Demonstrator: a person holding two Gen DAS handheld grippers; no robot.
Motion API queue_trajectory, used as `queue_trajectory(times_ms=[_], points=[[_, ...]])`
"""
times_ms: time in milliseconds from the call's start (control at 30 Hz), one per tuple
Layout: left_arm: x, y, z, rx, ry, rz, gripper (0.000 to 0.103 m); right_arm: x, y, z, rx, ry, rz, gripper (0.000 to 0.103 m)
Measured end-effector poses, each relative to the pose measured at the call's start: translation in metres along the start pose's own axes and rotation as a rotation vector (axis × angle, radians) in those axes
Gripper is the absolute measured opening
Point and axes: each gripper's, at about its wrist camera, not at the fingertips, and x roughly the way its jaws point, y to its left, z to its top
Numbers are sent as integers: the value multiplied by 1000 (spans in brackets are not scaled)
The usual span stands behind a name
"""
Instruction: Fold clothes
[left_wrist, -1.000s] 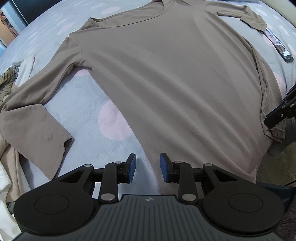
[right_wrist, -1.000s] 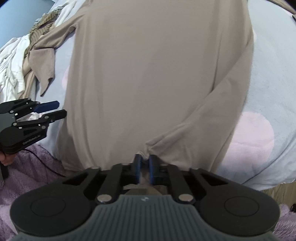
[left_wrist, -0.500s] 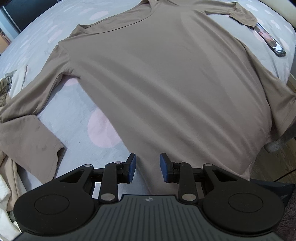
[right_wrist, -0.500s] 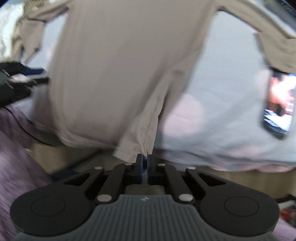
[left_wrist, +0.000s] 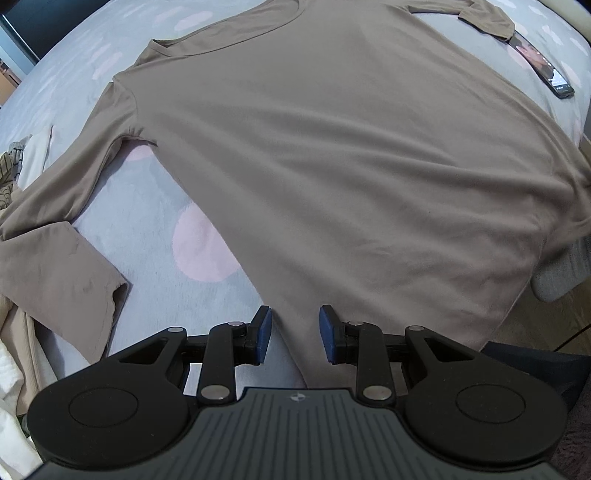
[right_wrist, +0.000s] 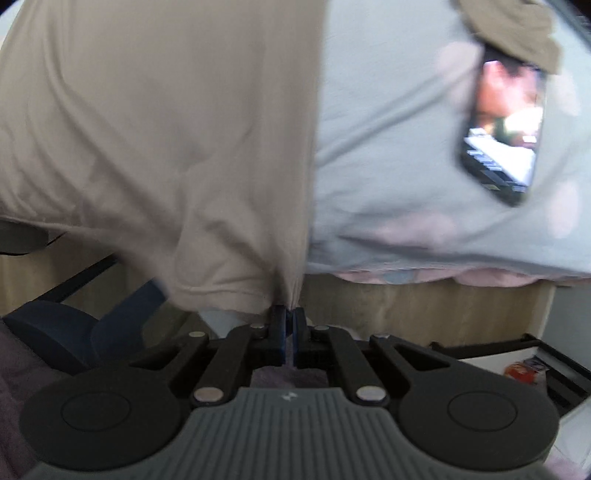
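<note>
A tan long-sleeved shirt (left_wrist: 332, 155) lies spread flat on the bed, neckline at the far side, hem toward me. Its left sleeve (left_wrist: 55, 254) bends back at the left. My left gripper (left_wrist: 293, 332) is open and empty, hovering over the shirt's hem near its left corner. My right gripper (right_wrist: 289, 325) is shut on the shirt's lower right hem corner (right_wrist: 284, 295) and holds it past the bed's edge, the cloth (right_wrist: 166, 129) stretched taut. The right sleeve cuff (right_wrist: 513, 29) lies far right by the phone.
A lit phone (right_wrist: 504, 129) lies on the grey bedspread with pink dots (right_wrist: 388, 147), also in the left wrist view (left_wrist: 543, 70). Piled clothes (left_wrist: 14, 166) sit at the left. The wooden bed frame (right_wrist: 406, 306) and a dark chair base (right_wrist: 55, 332) are below.
My right gripper has pulled the shirt's hem corner rightward and off the bed's edge, spreading the side flat. My left gripper stayed open and moved slightly toward the shirt.
</note>
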Motion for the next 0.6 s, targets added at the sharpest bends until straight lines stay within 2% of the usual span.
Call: queue_trajectory(times_ms=[133, 233, 300, 400, 600], points=[[-5, 2, -5, -27, 12, -12, 30, 11, 13, 8, -60, -6, -100, 9], [-8, 3, -9, -48, 21, -21, 31, -2, 25, 9, -108, -74, -139, 30], [-10, 4, -12, -62, 31, -29, 32, -10, 38, 12, -158, -125, -146, 30], [-12, 3, -19, -76, 51, -40, 43, -20, 56, 16, -235, -202, -158, 31], [-13, 2, -34, -96, 90, -48, 44, -38, 90, 24, -372, -335, -168, 33]])
